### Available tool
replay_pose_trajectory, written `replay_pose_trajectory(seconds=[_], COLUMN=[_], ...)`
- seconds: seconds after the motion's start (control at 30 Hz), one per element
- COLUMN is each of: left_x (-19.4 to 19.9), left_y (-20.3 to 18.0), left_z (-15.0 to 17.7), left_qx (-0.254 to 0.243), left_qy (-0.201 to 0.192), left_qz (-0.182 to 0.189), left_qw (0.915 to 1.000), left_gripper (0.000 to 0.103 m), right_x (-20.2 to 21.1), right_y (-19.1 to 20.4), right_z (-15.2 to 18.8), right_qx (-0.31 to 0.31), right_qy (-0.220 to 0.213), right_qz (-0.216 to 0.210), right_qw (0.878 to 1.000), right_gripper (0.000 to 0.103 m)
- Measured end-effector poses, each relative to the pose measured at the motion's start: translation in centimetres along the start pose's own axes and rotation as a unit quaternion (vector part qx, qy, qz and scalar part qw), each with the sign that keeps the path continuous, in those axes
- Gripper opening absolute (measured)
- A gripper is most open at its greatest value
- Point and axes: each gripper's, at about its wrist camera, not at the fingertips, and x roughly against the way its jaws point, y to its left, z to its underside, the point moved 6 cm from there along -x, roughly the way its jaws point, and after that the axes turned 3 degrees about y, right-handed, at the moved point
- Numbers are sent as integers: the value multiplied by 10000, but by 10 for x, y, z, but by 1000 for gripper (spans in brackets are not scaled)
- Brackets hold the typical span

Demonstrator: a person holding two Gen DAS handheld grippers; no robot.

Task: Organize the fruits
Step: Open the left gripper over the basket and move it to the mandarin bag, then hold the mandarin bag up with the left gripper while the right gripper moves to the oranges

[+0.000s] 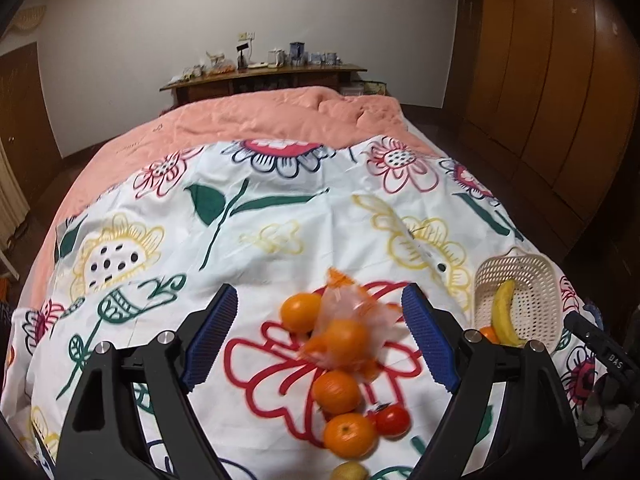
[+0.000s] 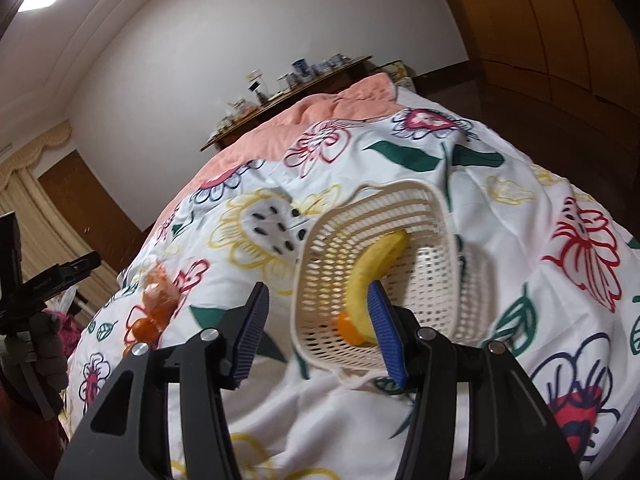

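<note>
On a bed (image 1: 280, 236) with a flowered cover, loose oranges (image 1: 336, 392), a tomato (image 1: 393, 420) and a thin plastic bag (image 1: 352, 320) holding another orange lie near, between the wide-open, empty jaws of the left gripper (image 1: 320, 340). To the right, a light, stiff cream basket (image 1: 532, 300) already holds a banana (image 1: 504, 312) and an orange. The right gripper (image 2: 318, 332), partly open and empty, straddles the basket's near rim; the oranges look firm, best gripped across the middle, the tomato gently.

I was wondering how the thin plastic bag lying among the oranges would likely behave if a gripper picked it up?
The plastic bag looks thin and crumpled, so it would probably be floppy and sag rather than hold shape. An orange seems to sit inside, so it may swing, or slip out if the bag is open. The film could also slide between the pads.
</note>
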Motion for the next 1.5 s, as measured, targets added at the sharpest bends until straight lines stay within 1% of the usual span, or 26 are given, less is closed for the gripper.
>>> replay_pose_trajectory(seconds=[0.13,0.2,0.27,0.4,0.53,0.77,0.97,1.13,1.23,1.3,1.33,1.37,1.5], left_x=[-10,-15,-22,-41,-59,-80,-96,-110,-116,-115,-115,-114,-109], left_y=[11,15,15,7,-1,-18,-26,-25,-24,-25,-26,-27,-28], left_z=[11,14,19,27,32,36,39,41,40,40,41,41,41], left_qx=[92,156,180,65,-55,-360,-523,-525,-529,-549,-543,-541,-541], left_qy=[135,197,296,517,731,988,1186,1385,1417,1403,1417,1399,1342], left_qz=[31,59,155,289,389,418,350,231,219,259,340,414,468], left_qw=[9999,9997,9993,9982,9966,9936,9909,9887,9882,9882,9878,9878,9884], left_gripper=[91,91,95,95,95,95,95,95,92,86,75,69,65], right_x=[-3,-5,-6,-9,-12,-13,-14,-14,-15,-15,-16,-16,-16], right_y=[20,30,37,47,50,46,44,44,46,47,48,49,54], right_z=[5,7,9,14,17,17,17,18,19,20,20,21,21], right_qx=[180,270,332,374,361,270,247,249,266,287,296,306,372], right_qy=[100,150,190,280,331,358,372,380,403,415,419,422,429], right_qz=[-75,-105,-131,-184,-179,-160,-166,-163,-167,-171,-177,-185,-208], right_qw=[9998,9995,9992,9987,9986,9989,9989,9988,9987,9986,9985,9985,9982], right_gripper=[56,56,57,57,62,62,62,62,62,62,62,62,62])
